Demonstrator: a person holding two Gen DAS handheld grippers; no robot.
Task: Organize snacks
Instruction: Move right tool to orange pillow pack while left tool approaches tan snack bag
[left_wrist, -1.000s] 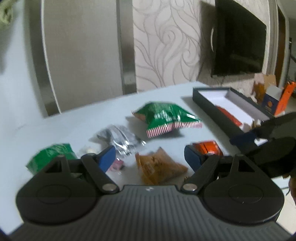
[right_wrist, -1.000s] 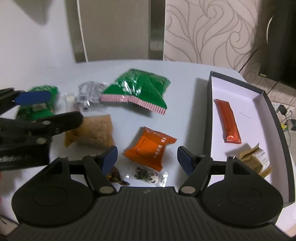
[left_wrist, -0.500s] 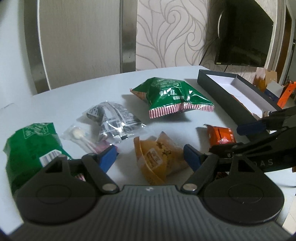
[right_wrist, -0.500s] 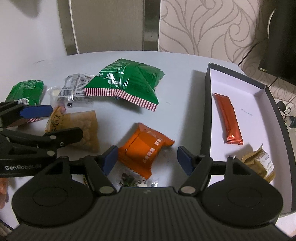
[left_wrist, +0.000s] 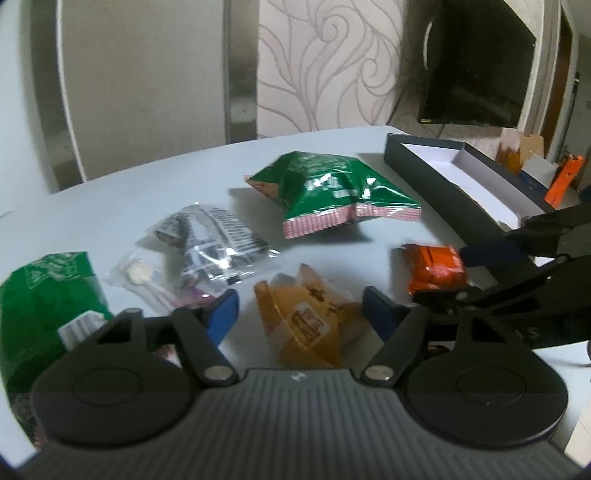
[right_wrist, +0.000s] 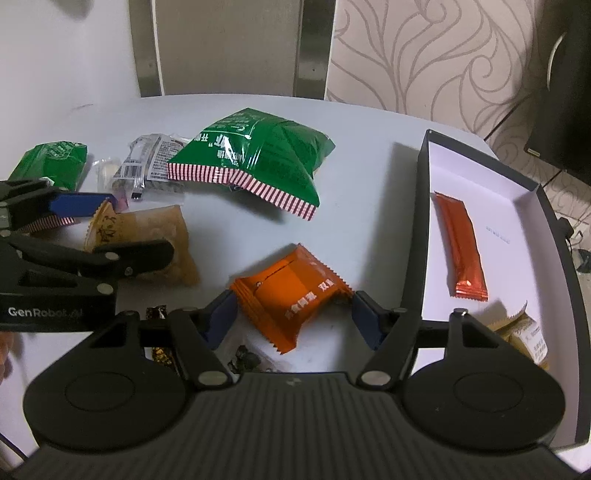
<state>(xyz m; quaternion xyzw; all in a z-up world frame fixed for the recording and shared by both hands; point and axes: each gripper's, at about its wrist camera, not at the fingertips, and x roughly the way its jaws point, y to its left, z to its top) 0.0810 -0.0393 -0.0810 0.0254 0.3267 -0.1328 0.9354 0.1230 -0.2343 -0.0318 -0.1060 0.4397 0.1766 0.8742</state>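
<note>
You get dim, soft indoor light, fisheye-bent edges, glare on the green bag (right_wrist: 255, 158), left view blurred.

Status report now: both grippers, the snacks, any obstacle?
Right gripper open, straddling square orange foil packet. Left gripper open around yellow-brown wrapped pastry. Dark open box nearby, long orange bar inside. Nothing blocking.

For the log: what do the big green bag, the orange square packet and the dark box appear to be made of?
Big green bag: glossy plastic film, judging by sharp glare and creases. Orange square packet: foil-like film with a softer sheen and serrated crimped ends. Dark box: probably rigid cardboard, matte dark walls, flat white lining; the look leaves it open.
</note>
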